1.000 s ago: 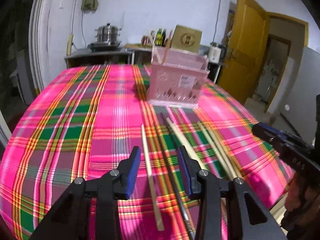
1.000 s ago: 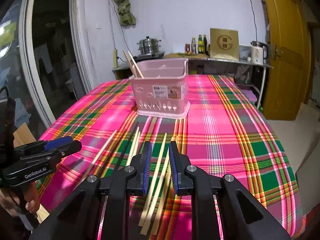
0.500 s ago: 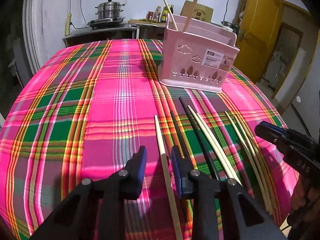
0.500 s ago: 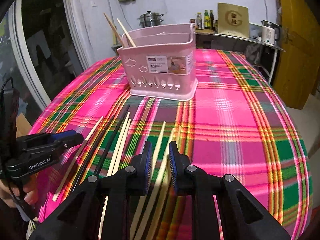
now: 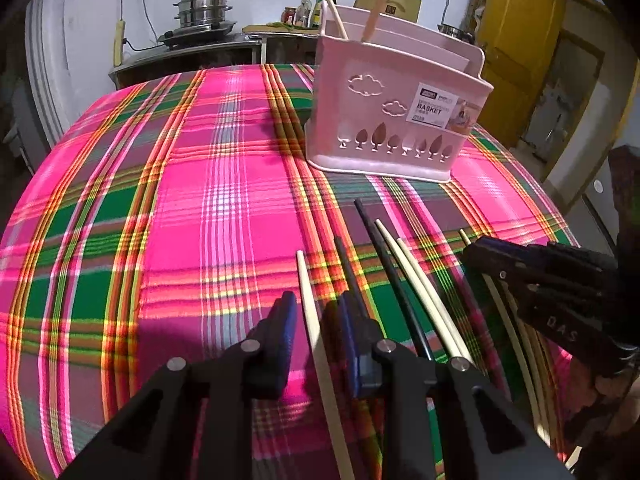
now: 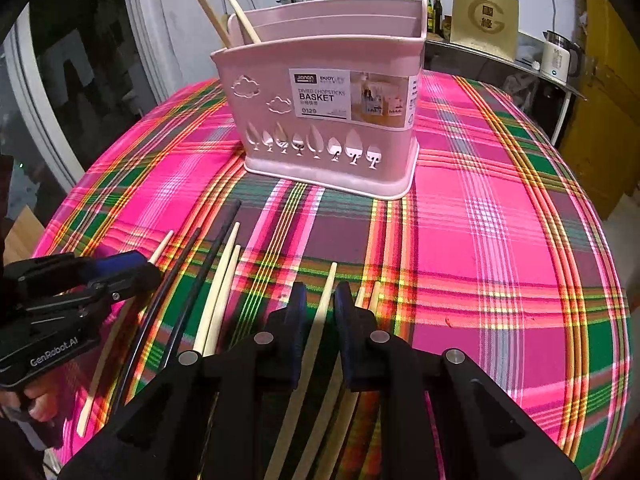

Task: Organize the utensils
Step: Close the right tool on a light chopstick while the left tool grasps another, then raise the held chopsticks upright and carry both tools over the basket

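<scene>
My table point(image 5: 224, 184) under its pink and green plaid cloth fills both views, though its near edge is cut off behind my own tongs. The pink basket point(image 6: 332, 120) stands upright toward the far side; I can see its dividers from the right view, but not what lies at the bottom. Two pale sticks point(image 6: 240, 12) lean out of its left end, their tops running out of the picture.

The loose chopsticks lie in a row on the cloth on my side of the basket: two black ones point(image 5: 384, 264), a pale pair point(image 5: 416, 280) beside them, and more near the right edge that are half hidden behind my right tool. Their near ends all vanish under my grippers.

My left tongs point(image 5: 314, 320) have just been closing and stand narrow around one pale chopstick point(image 5: 306, 288); a thin gap shows on each side, so I cannot tell whether the pads press on it yet. My right tongs point(image 6: 320, 304) have also just been closing, astride another pale chopstick point(image 6: 326, 292), with the same doubt. Two more pale tips point(image 6: 370, 298) peek out just beside the right finger.
</scene>
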Available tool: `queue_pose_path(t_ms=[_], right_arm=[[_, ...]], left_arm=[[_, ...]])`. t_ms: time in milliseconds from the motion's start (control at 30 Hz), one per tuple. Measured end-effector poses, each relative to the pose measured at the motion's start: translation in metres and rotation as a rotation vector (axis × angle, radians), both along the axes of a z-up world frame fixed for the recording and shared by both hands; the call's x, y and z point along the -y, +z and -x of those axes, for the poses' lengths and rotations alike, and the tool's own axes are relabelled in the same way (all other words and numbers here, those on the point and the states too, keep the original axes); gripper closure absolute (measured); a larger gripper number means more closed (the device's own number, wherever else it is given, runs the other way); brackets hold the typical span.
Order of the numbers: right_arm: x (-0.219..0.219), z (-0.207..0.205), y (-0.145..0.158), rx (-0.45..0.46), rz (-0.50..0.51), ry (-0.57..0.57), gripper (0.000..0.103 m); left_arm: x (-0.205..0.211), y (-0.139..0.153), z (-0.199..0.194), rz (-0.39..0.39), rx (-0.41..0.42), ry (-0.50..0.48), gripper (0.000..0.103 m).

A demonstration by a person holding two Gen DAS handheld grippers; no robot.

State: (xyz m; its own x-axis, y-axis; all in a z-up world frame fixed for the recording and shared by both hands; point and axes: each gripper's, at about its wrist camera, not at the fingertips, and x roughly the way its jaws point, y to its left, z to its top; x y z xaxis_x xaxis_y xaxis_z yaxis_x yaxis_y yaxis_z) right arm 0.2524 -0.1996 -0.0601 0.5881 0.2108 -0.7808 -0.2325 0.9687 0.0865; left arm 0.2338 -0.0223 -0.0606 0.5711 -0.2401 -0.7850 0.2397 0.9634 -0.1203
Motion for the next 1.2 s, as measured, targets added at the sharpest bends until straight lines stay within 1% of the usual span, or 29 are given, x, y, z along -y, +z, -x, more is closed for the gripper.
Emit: queue_pose_path(t_ms=[100,167,233,267,300,333,467,567,700,933,1033,1200], right_arm=[[-0.002,-0.003,0.0,-0.003,0.018,0.002,0.089],[-0.005,-0.005,0.0,-0.003,0.036,0.006,0.091],[-0.008,-0.006,0.0,-0.003,0.049,0.01,0.096],[-0.009,-0.006,-0.001,-0.004,0.054,0.01,0.096],[-0.009,-0.007,-0.001,-0.004,0.054,0.011,0.097],[-0.009,-0.007,-0.001,-0.006,0.05,0.011,0.097],[-0.007,-0.006,-0.001,-0.009,0.029,0.008,0.097],[-0.005,-0.001,0.005,0.007,0.006,0.009,0.097],[-0.003,0.005,0.02,0.04,-0.025,0.012,0.097],[0.002,0.014,0.065,0.127,-0.085,0.018,0.098],[0.004,0.017,0.087,0.174,-0.093,0.019,0.098],[0.005,0.025,0.112,0.232,-0.099,0.014,0.099]], left_arm=[[0.006,0.0,-0.004,-0.044,0.005,-0.014,0.08],[0.009,0.0,-0.005,-0.066,0.011,-0.015,0.083],[0.01,0.0,-0.007,-0.083,0.016,-0.013,0.088],[0.01,0.0,-0.008,-0.089,0.018,-0.014,0.09],[0.01,0.0,-0.009,-0.093,0.018,-0.013,0.093],[0.01,0.0,-0.009,-0.095,0.018,-0.01,0.095],[0.008,0.001,-0.01,-0.087,0.011,-0.008,0.096],[0.006,0.005,-0.01,-0.069,0.013,-0.009,0.096],[0.001,0.024,-0.005,-0.032,0.047,-0.011,0.097],[-0.008,0.071,0.005,0.02,0.138,-0.026,0.097],[-0.013,0.09,0.009,0.035,0.175,-0.027,0.097],[-0.017,0.113,0.015,0.048,0.222,-0.026,0.097]])
